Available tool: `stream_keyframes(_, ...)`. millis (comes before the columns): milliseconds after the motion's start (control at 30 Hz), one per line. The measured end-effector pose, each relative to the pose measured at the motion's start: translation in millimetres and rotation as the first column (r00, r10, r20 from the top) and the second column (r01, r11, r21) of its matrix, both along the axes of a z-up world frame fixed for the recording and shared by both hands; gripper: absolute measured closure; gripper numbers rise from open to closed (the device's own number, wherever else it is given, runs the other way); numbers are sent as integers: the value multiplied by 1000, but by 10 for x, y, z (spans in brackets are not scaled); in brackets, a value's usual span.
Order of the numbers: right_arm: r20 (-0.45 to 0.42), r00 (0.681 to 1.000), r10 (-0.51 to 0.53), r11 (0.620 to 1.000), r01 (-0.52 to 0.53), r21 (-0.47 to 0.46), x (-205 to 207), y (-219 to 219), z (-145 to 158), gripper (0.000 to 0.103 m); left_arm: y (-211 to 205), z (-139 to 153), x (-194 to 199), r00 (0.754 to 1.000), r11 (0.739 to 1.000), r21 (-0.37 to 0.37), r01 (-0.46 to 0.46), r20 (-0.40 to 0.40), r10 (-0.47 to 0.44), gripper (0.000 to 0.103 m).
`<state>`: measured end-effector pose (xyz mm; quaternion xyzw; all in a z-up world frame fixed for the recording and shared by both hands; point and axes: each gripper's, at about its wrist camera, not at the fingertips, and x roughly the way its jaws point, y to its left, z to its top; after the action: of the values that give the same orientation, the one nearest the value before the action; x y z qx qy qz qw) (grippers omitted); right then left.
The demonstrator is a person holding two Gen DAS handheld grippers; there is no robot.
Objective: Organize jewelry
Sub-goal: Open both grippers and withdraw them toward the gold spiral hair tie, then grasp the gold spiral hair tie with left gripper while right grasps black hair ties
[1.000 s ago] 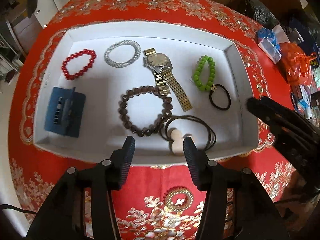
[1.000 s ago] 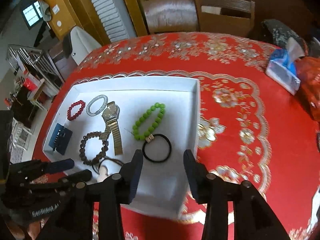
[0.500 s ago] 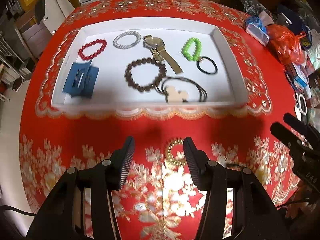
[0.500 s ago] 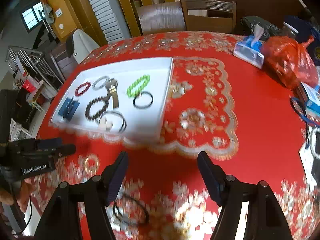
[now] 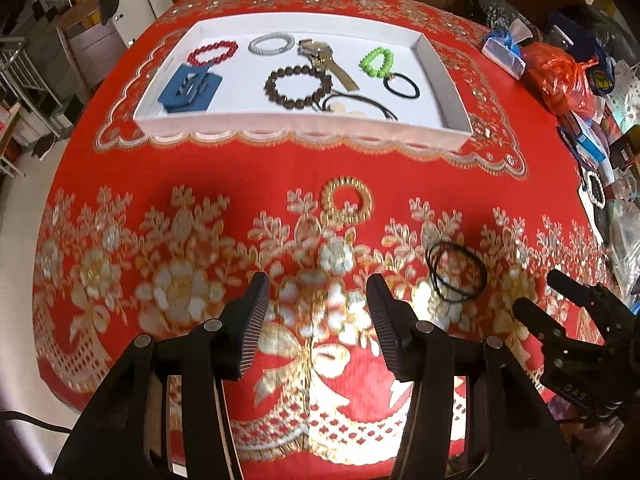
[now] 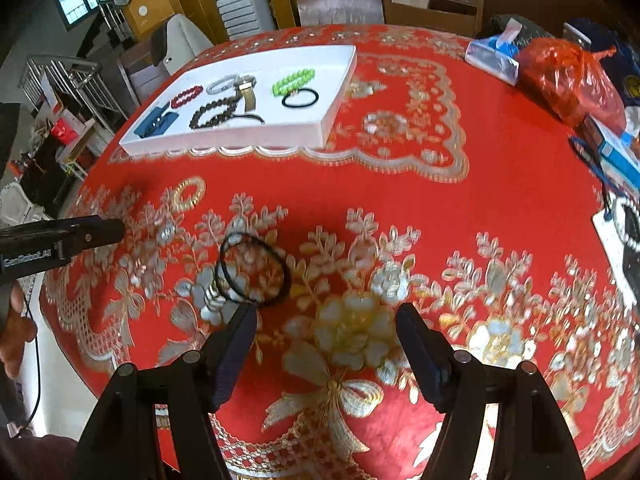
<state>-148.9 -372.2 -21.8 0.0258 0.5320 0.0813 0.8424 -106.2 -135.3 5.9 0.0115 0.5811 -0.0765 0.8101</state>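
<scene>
Overhead, round red floral tablecloth [image 5: 224,168]; wooden chairs [image 6: 432,0] behind.

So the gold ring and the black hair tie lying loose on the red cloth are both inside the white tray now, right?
Not quite. The gold ring and black hair tie lie loose on the red cloth, outside the white tray and nearer the grippers, as both wrist views show.

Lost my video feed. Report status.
Left gripper and right gripper open, empty. Black cord loop and gold coil bracelet lie on red tablecloth, outside white tray. Nothing in the way.
</scene>
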Motion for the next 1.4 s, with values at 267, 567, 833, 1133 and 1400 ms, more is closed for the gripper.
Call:
stream_keyframes(267,2,1000,16,1000,-16,0,96,118,-121,33,130,-132,-75,998,998,-33,-56,-41,54,53)
stream_keyframes(567,6,1000,28,1000,-28,-3,286,274,-141,33,240,-125,215,993,991,-81,-107,-55,103,53)
stream_keyframes(833,11,1000,28,999,-28,-32,340,340,-171,46,165,-214,538,993,994,-54,-98,-67,94,53)
stream_keyframes(1133,6,999,45,991,-44,-123,342,381,-261,62,-34,-403,779,997,999,25,-30,-66,31,53)
stream_keyframes(1400,26,998,54,990,-50,-132,327,333,-252,100,-184,-456,823,999,997,70,43,-17,-42,85)
